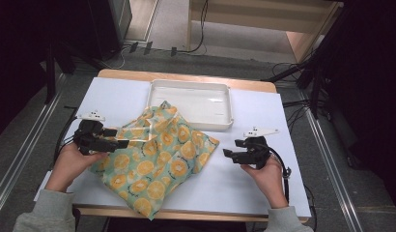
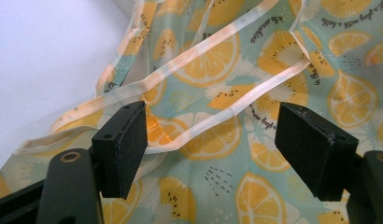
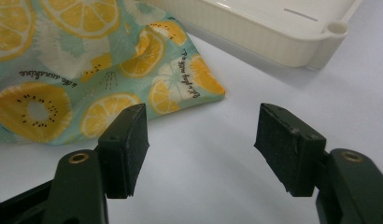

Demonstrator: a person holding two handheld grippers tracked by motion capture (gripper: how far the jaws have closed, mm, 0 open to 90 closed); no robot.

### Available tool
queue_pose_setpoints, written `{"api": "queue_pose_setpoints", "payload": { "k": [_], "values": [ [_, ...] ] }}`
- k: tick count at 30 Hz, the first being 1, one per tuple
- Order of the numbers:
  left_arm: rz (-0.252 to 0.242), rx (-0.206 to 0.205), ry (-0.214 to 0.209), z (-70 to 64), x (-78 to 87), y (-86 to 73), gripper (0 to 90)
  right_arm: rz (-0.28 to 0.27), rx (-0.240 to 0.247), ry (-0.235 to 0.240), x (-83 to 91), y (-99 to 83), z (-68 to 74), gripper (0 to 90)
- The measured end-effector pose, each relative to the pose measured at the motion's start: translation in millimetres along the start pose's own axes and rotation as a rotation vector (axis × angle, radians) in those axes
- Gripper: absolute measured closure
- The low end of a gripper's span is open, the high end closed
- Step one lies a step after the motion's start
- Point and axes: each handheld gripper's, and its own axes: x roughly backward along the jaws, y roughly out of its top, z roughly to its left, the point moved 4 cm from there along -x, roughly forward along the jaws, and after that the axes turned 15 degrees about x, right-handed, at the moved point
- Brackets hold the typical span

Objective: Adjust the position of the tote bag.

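Fruit-print cloth bag (image 1: 160,157) crumpled on the table's near-left part, one corner hanging over the near edge, far tip just beside the white tray (image 1: 192,86) at the far edge. Left tongs (image 2: 210,140) spread apart over the pale handle straps (image 2: 203,44), right tongs (image 3: 201,144) likewise apart, above bare table near the bag's right corner. Best lowered squarely to pinch one strap only; both hands level, pointed inward.

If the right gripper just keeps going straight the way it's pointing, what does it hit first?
Most likely the fruit-print bag. The right gripper is open over bare white table, and the bag's corner lies just ahead, slightly to the left. The white tray sits farther back. Depth is hard to judge.
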Motion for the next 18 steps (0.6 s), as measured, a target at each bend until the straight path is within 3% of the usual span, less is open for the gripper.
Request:
{"api": "queue_pose_setpoints", "payload": {
  "k": [18],
  "values": [
    [-0.019,-0.004,0.004,1.2,2.7,2.3,21.8,-0.003,0.007,0.008,0.0,0.3,1.2,35.7]
  ]
}}
